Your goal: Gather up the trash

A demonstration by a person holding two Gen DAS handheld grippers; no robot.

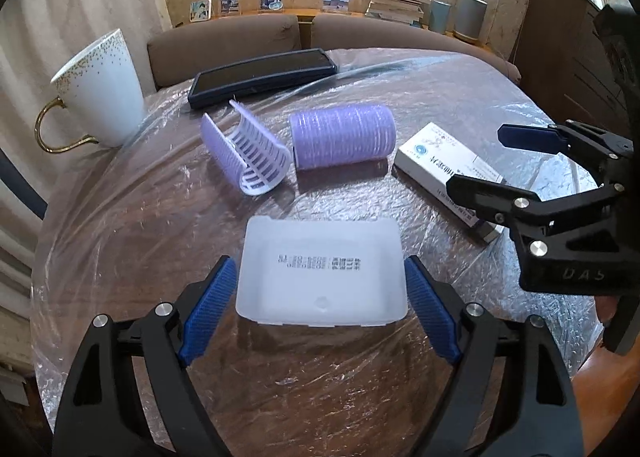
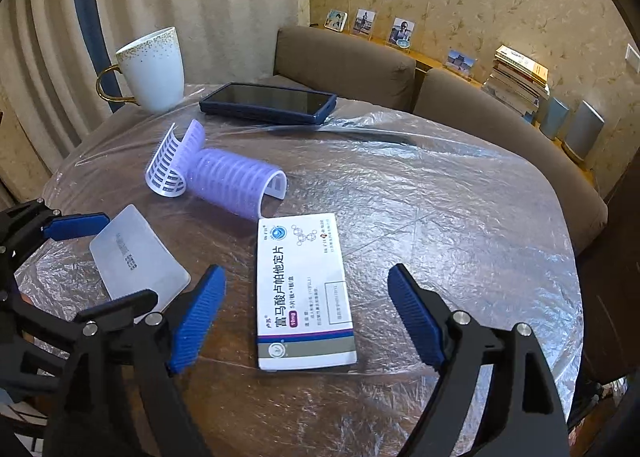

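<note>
A translucent white plastic tray point(image 1: 320, 277) lies upside down on the plastic-covered round table point(image 1: 160, 217). My left gripper point(image 1: 318, 307) is open with a blue pad on each side of the tray, apart from it. A white medicine box point(image 2: 306, 293) lies flat between the open fingers of my right gripper point(image 2: 306, 317), which does not touch it. The box also shows in the left wrist view point(image 1: 436, 165), and the tray in the right wrist view point(image 2: 136, 261). My right gripper point(image 1: 480, 161) appears at the right of the left view.
Two purple hair-roller pieces point(image 1: 344, 137) point(image 1: 246, 153) lie mid-table. A dark blue phone point(image 1: 264, 75) lies behind them. A white mug with a gold handle point(image 1: 102, 93) stands at the far left edge. A brown sofa point(image 1: 224, 41) lies beyond the table.
</note>
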